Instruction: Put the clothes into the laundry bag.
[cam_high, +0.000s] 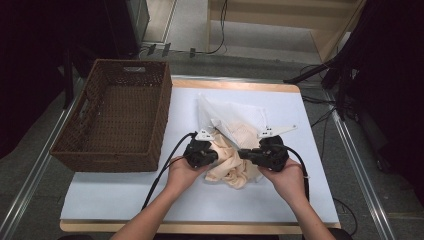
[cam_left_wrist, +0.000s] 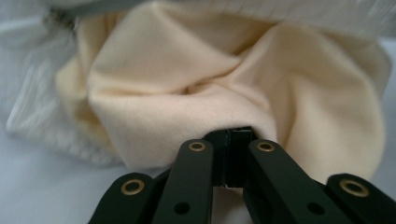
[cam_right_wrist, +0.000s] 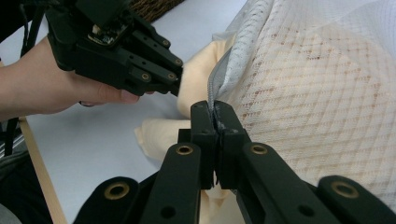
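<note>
cloth (cam_left_wrist: 187, 88): soft, light, limp, half inside mesh bag (cam_right_wrist: 327, 93) | left tongs (cam_left_wrist: 232, 140) pinch cloth fold | right tongs (cam_right_wrist: 215, 122) clamp bag's zipper edge | grip cloth lower centre, bag by hem

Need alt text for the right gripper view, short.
The right tool is shut on the zipper edge of a white mesh laundry bag, with cream cloth showing at the bag's opening and through the mesh. At upper left, a hand holds the left tool at the cloth, above the white tabletop.
</note>
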